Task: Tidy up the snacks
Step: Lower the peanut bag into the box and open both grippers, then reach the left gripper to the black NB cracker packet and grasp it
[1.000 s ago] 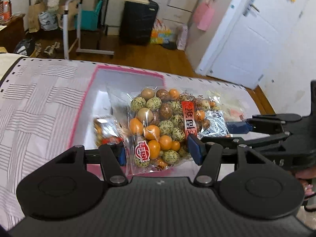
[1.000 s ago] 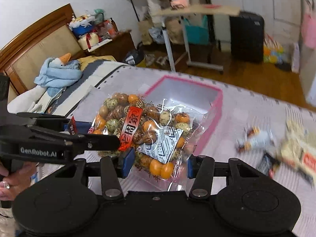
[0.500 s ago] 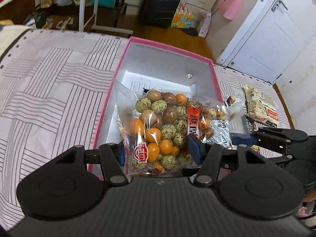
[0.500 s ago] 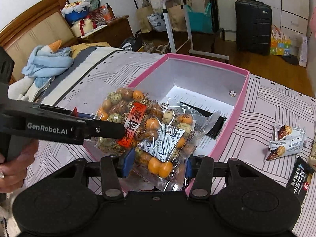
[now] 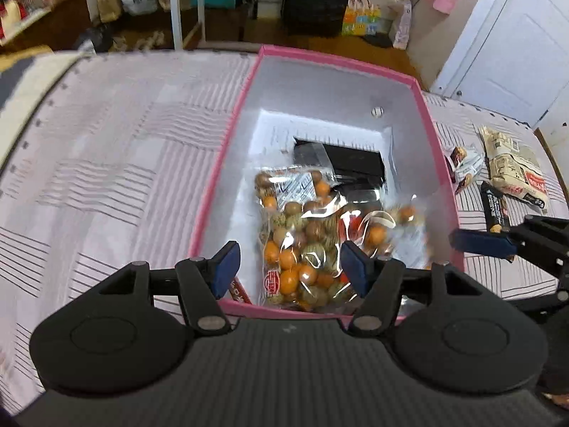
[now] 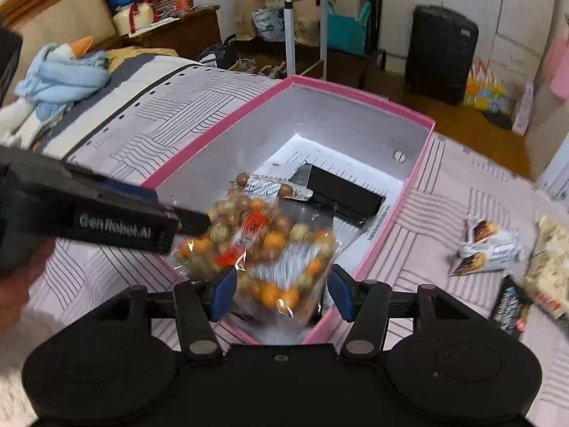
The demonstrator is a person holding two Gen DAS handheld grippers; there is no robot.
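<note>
A clear bag of orange and speckled round snacks [image 5: 309,242] lies in the near end of the pink box [image 5: 217,174], partly on a black packet [image 5: 352,163]. My left gripper [image 5: 290,268] is open above the box's near rim, its pads apart from the bag. In the right wrist view the bag [image 6: 259,245] looks blurred inside the pink box [image 6: 213,131], and my right gripper [image 6: 279,293] is open, its pads clear of the bag. The left gripper [image 6: 106,217] reaches in from the left.
Loose snacks lie on the striped bedspread right of the box: a white packet [image 6: 487,245], a black bar [image 6: 508,306] and a beige bag [image 5: 512,163]. A blue soft toy [image 6: 60,74] lies at the far left. Furniture and a suitcase [image 6: 441,49] stand beyond the bed.
Both grippers have opened and let go of the snack bag. It has dropped into the near end of the pink box.
</note>
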